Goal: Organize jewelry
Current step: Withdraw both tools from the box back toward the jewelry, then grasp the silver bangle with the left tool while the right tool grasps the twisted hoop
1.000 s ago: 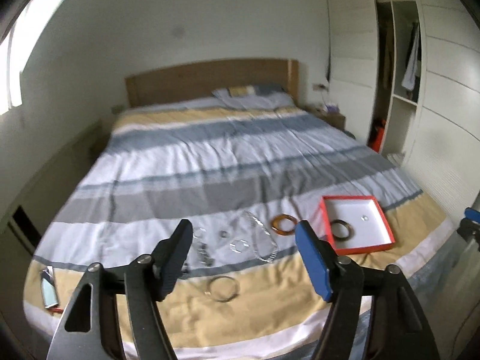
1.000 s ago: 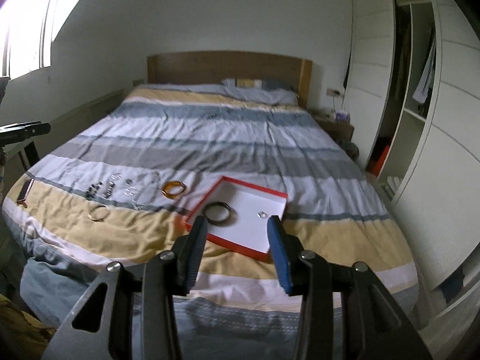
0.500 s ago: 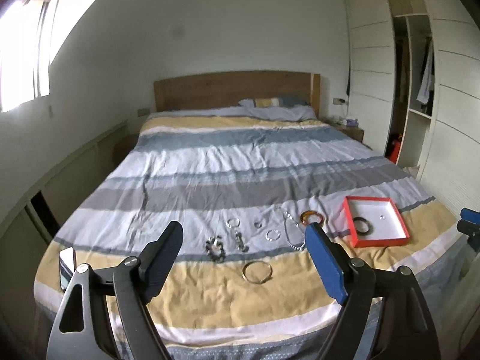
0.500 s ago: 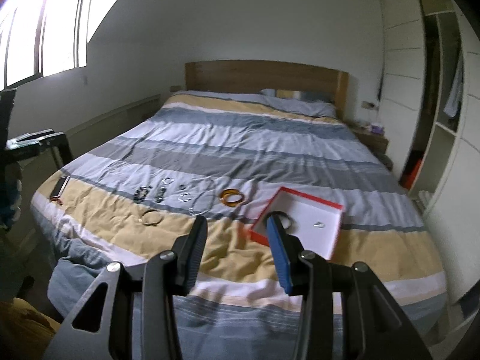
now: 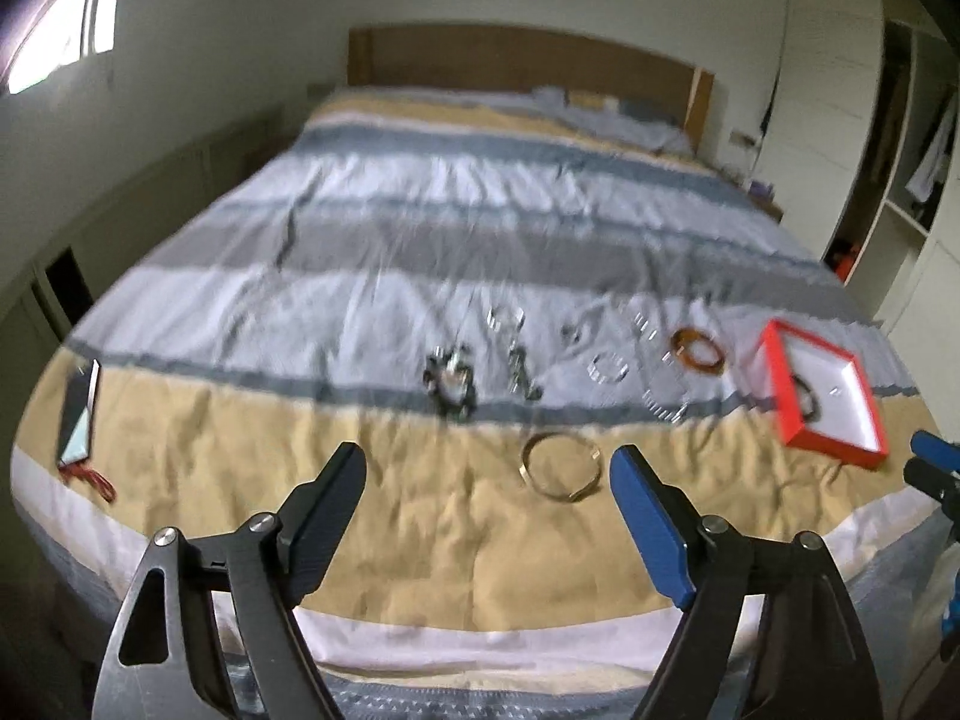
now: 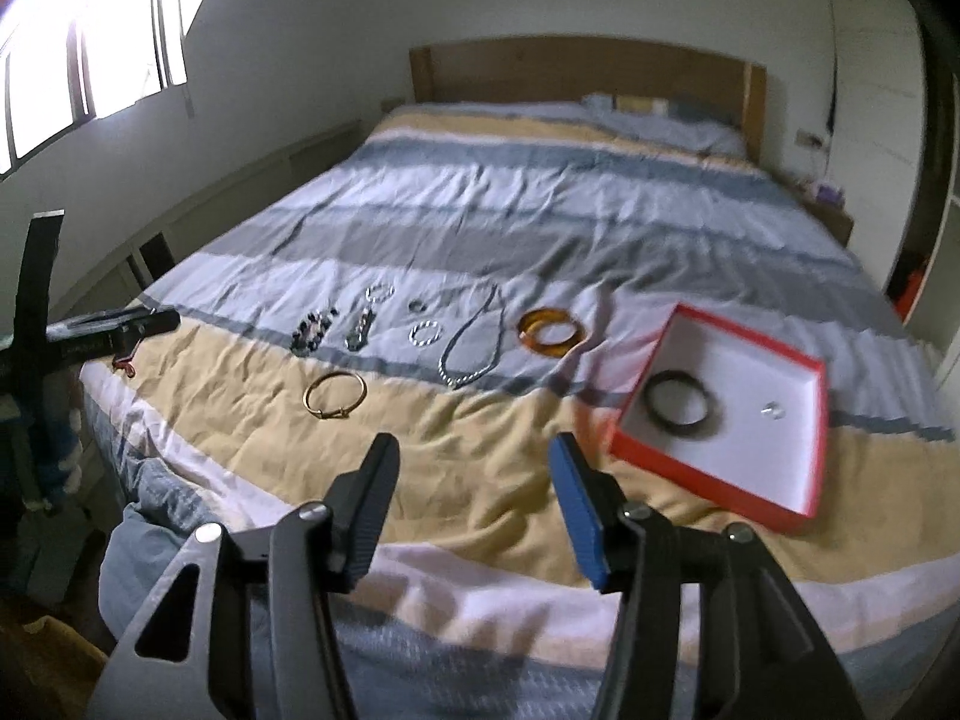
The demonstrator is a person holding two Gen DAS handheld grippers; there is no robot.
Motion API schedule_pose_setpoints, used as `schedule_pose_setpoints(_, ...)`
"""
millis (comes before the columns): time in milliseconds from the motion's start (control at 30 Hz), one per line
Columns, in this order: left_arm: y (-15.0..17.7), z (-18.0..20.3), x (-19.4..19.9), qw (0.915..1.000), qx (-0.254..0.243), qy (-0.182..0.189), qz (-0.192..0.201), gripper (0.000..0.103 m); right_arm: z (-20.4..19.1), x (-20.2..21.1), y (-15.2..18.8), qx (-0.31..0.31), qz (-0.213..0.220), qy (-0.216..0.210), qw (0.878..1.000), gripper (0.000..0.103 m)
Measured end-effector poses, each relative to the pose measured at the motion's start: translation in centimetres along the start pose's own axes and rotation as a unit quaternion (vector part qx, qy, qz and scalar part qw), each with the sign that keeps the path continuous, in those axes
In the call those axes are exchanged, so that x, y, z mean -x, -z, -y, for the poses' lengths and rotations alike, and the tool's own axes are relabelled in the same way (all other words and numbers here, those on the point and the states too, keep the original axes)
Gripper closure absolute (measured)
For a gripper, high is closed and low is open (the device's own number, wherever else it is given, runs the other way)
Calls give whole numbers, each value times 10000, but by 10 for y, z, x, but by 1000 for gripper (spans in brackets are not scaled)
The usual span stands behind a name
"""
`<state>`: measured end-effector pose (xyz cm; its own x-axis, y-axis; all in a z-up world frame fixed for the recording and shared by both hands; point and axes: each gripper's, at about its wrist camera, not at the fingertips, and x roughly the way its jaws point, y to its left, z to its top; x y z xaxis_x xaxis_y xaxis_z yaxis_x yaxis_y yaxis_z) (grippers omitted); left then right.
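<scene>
Jewelry lies in a loose row on the striped bedcover: a dark bead bracelet (image 6: 312,330), a chain necklace (image 6: 474,342), an amber bangle (image 6: 552,333) and a gold bangle (image 6: 336,393) nearer the foot. A red-rimmed white box (image 6: 708,480) at the right holds a dark bangle (image 6: 681,405) and a small ring (image 6: 774,411). My left gripper (image 5: 487,459) is open and empty, with the gold bangle (image 5: 561,474) just beyond its blue finger. My right gripper (image 6: 474,447) hovers over the yellow stripe left of the box, its jaws opening with nothing between them.
A phone (image 5: 81,414) with a red cord lies at the bed's left corner. The wooden headboard (image 6: 588,69) stands at the far end and a wardrobe (image 5: 900,138) on the right. The bed's foot edge runs just under both grippers.
Both grippers have come down and closer to the foot of the bed, so the jewelry looks larger. The right gripper's jaws stand wider than before. The picture is blurred by motion.
</scene>
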<state>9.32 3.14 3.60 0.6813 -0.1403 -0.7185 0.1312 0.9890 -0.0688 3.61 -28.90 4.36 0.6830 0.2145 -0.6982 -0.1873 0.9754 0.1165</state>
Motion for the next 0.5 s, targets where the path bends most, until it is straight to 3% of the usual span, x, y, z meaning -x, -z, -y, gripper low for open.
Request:
schedule_pose_setpoints(267,16,-9,-86,9977,126,29,-667,27,5,-101,-10,-166,-557,-196,9981,51)
schedule_pose_setpoints(500,18,-13,-127,9958,171,61,-892,28,5,-163,-17,-284,-748,-275,9964,47)
